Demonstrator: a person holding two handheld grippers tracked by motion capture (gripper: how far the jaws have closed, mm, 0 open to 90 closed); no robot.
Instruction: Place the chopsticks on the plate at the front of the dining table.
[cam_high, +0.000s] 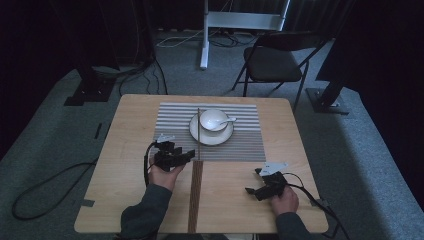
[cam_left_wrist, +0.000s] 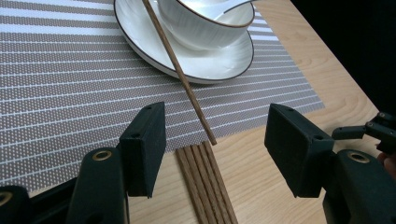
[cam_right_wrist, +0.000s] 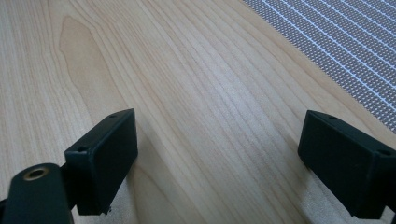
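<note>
left gripper (cam_left_wrist: 212, 140) w/ jaws wide, holding nothing, hovers over bundle of brown wooden chopsticks (cam_left_wrist: 205, 186) on table by striped placemat (cam_left_wrist: 70, 70); one chopstick (cam_left_wrist: 180, 74) already leans on white saucer (cam_left_wrist: 201, 63), rest left; right gripper (cam_right_wrist: 217, 158) idle, open

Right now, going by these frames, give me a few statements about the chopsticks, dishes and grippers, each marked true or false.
1. One chopstick leans on the saucer. True.
2. The left gripper is shut on the chopstick bundle. False: its jaws stand open, with the bundle's near end between them, untouched.
3. A spoon rests in the bowl. True.
4. The right gripper holds a chopstick. False: its open jaws have bare table between them.
5. The saucer sits on bare wood. False: it sits on the striped placemat.
</note>
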